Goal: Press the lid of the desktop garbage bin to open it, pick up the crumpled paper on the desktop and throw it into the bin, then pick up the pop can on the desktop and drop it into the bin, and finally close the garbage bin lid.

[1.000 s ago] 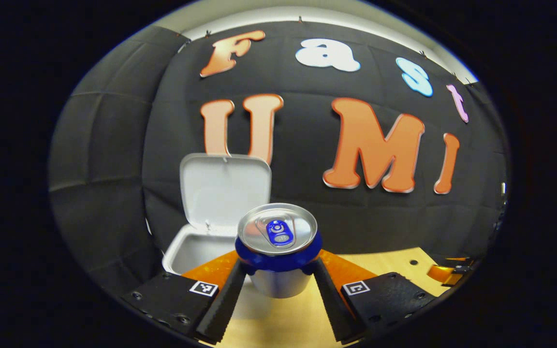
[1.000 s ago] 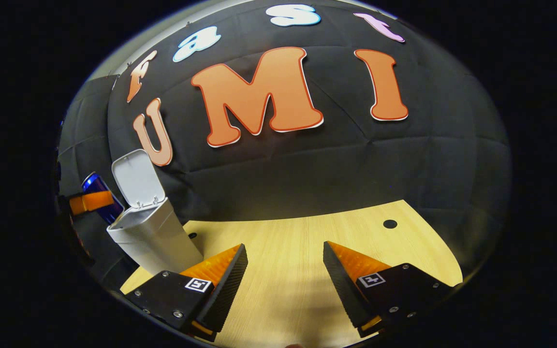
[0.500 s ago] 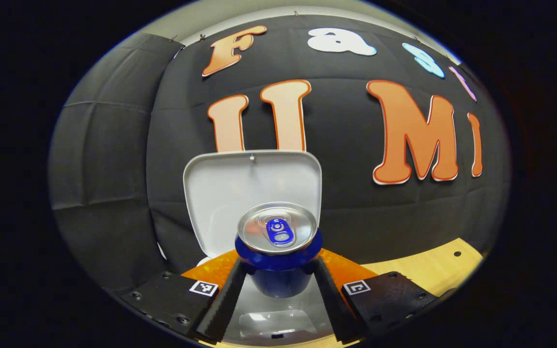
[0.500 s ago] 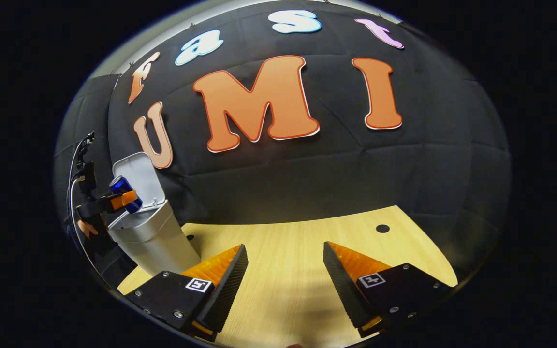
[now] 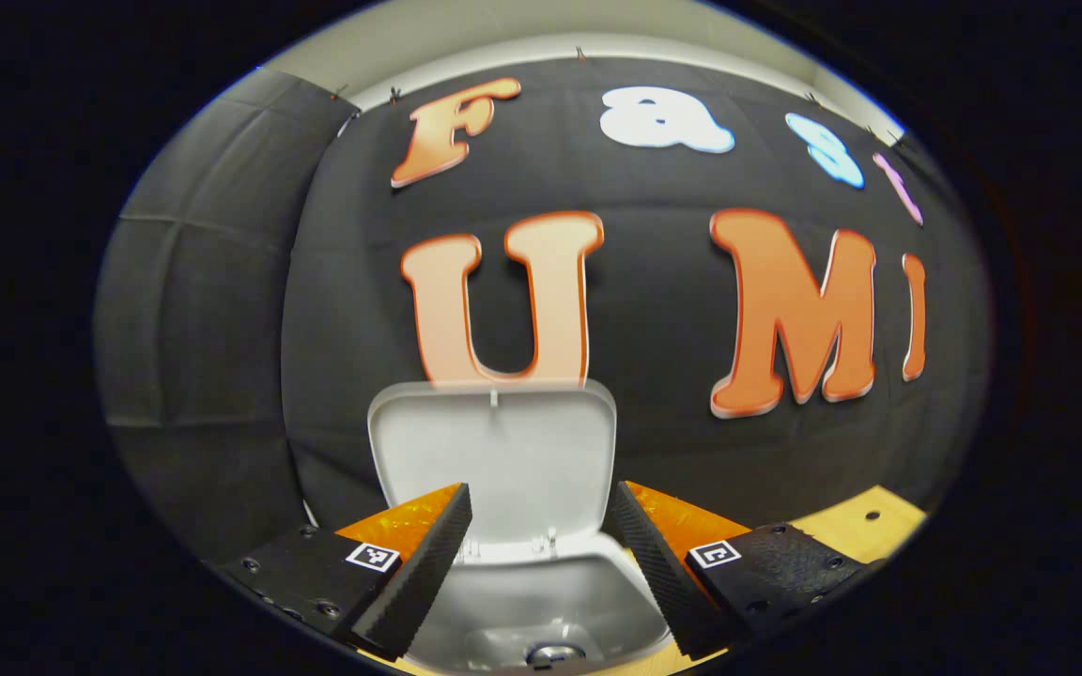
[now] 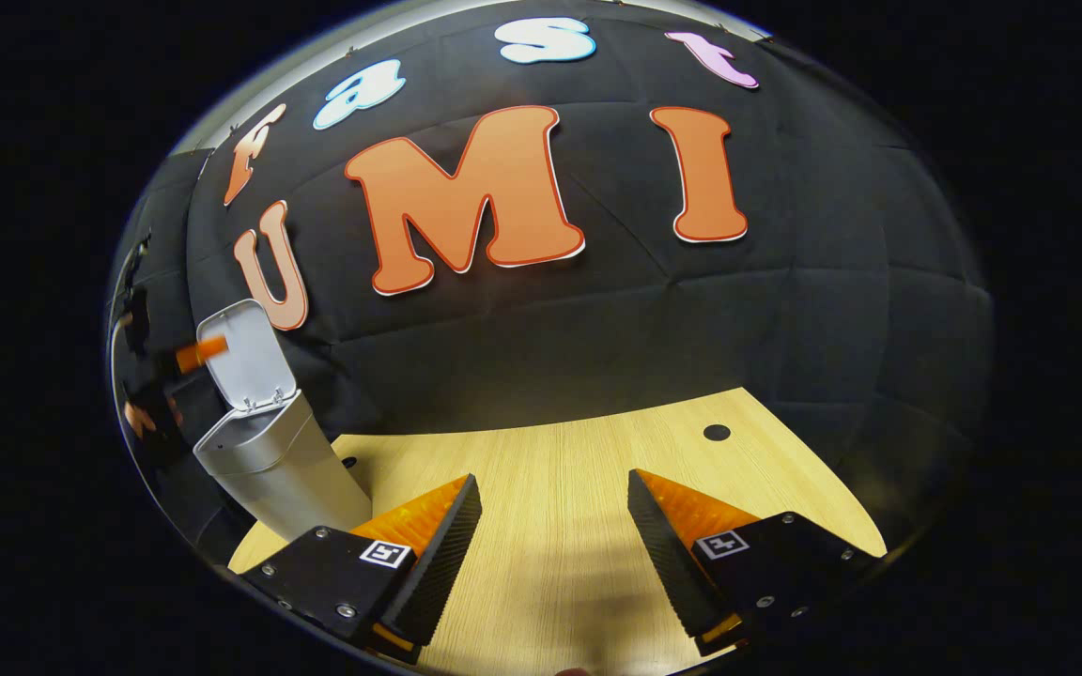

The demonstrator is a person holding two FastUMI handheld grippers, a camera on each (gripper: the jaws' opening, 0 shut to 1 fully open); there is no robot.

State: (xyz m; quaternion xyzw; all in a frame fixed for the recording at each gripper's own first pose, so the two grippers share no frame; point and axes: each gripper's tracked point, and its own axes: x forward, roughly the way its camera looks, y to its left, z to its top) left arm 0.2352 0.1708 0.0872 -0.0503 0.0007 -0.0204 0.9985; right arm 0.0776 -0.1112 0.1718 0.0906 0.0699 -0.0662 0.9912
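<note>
Pop can lies inside the open bin; left gripper and right gripper fingers released (holding nothing). Remaining: close lid.

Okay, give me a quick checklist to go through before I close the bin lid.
1. Can dropped: ok. A round metal can top lies at the bottom of the bin.
2. Left tongs empty: ok, open with nothing between them, above the bin's mouth.
3. Lid position: ok for closing; it stands upright, hinged at the back of the bin.
4. Crumpled paper inside: cannot tell; the bin's depth is mostly hidden.
5. Right tongs out of the way: ok, open over bare table, apart from the bin.
6. Bin mouth unobstructed: ok, nothing pokes above the rim.
</note>
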